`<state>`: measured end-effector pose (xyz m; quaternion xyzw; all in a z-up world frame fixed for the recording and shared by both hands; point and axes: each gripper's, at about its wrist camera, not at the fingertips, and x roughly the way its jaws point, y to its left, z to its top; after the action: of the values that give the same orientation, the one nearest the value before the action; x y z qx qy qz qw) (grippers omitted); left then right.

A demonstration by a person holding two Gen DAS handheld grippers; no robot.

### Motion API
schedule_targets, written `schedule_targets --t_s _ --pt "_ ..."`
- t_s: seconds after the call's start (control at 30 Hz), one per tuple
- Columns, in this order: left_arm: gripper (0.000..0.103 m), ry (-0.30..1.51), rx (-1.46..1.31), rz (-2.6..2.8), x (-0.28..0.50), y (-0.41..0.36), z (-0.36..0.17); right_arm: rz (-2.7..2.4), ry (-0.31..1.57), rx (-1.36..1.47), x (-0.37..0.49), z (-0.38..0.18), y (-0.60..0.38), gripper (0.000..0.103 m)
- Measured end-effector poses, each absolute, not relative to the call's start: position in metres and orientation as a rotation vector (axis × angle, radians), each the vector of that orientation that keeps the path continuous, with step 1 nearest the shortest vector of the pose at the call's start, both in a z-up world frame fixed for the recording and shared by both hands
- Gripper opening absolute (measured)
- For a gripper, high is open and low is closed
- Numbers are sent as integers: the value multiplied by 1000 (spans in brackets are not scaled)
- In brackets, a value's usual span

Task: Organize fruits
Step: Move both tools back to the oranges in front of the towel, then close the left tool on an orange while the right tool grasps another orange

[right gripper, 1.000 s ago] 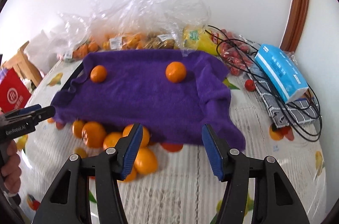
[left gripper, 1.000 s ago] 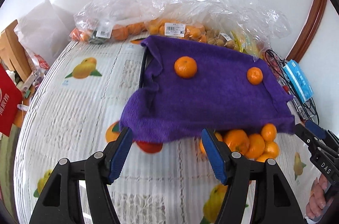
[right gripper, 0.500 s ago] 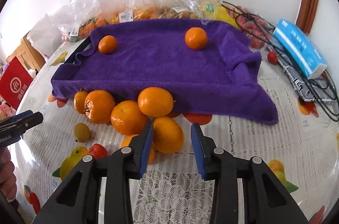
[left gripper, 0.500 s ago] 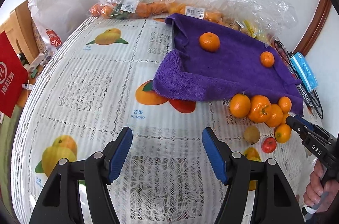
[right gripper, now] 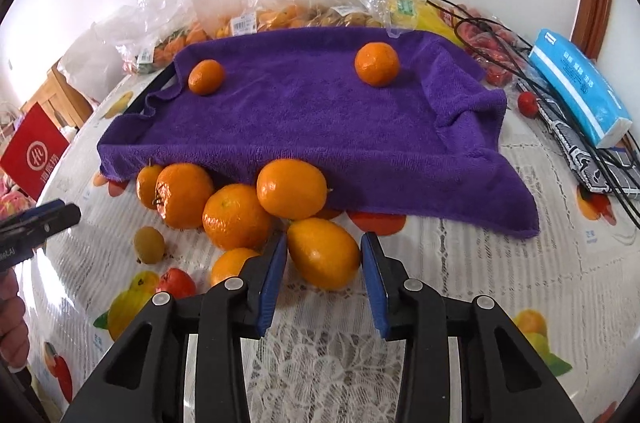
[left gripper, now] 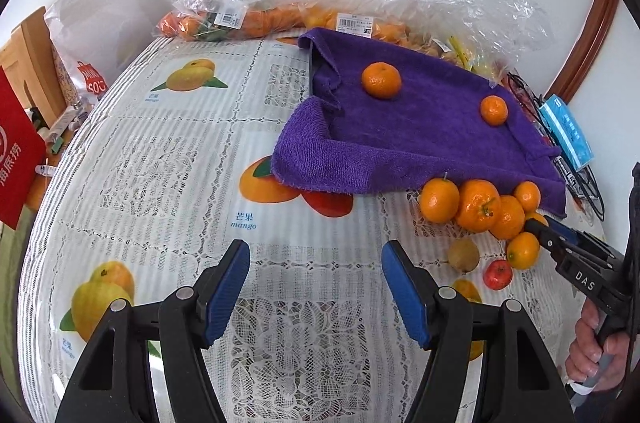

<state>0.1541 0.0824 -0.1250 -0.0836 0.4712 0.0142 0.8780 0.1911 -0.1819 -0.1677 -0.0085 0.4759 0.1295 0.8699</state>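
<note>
A purple towel [right gripper: 320, 119] covers a tray and carries two oranges [right gripper: 377, 64] [right gripper: 205, 76]. Several oranges [right gripper: 236, 216] lie in a pile on the tablecloth at its front edge, with a small brown fruit [right gripper: 149, 244] and a small red fruit [right gripper: 176, 282]. My right gripper [right gripper: 324, 255] has its blue pads on both sides of the nearest orange [right gripper: 323, 253], which rests on the table. My left gripper [left gripper: 315, 279] is open and empty over bare tablecloth, left of the pile [left gripper: 476, 204]. The right gripper also shows in the left wrist view [left gripper: 538, 229].
Clear plastic bags of fruit [right gripper: 280, 11] lie behind the towel against the wall. A blue tissue pack [right gripper: 580, 87], black cables [right gripper: 528, 79] and a patterned pouch [right gripper: 584, 151] sit at the right. A red bag [left gripper: 16, 159] stands off the table's left edge.
Both grippers have pulled back from the towel and dropped lower. The right gripper has narrowed and moved around the nearest orange. The left gripper has swung left, staying open.
</note>
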Motion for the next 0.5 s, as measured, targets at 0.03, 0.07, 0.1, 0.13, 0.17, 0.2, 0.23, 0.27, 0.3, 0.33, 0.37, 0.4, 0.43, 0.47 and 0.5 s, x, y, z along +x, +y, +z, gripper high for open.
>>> schedule_targets --t_s 0.03,0.07,0.1,0.13,0.17,0.2,0.23,0.27,0.3,0.33,0.37,0.4,0.43,0.47,0.5 --pt "66 984 -173 27 155 82 -126 275 999 -11 192 -169 -183 37" --pt "67 987 -171 22 155 80 -127 279 1005 -5 194 -169 -184 36" --pt "67 988 -170 16 156 78 -128 282 1012 1 195 -170 -187 35" --pt "67 990 -169 11 157 76 -129 284 1015 5 195 -170 -189 35" --pt "67 991 -169 6 158 73 -130 285 1015 12 194 -170 -191 34" --pt "67 989 -169 -5 160 70 -131 281 1012 19 192 -169 -195 34" --pt "67 987 -169 -14 161 68 -131 273 1008 19 190 -167 -198 34" --pt "66 983 -170 -25 163 64 -132 264 1001 16 188 -166 -201 34" --pt "66 979 -174 -37 165 61 -132 253 991 12 185 -164 -205 34" --pt "67 976 -180 -50 167 58 -132 243 986 6 182 -164 -207 34" --pt "66 972 -188 -66 170 54 -132 233 983 0 180 -164 -210 33" --pt "66 971 -191 -75 174 51 -133 222 978 -6 178 -165 -213 33" --pt "66 969 -191 -80 176 48 -133 215 974 -9 176 -166 -215 33" --pt "66 965 -191 -83 180 45 -133 212 968 -11 174 -167 -218 33" --pt "66 963 -193 -82 184 42 -134 211 962 -8 172 -169 -220 33"
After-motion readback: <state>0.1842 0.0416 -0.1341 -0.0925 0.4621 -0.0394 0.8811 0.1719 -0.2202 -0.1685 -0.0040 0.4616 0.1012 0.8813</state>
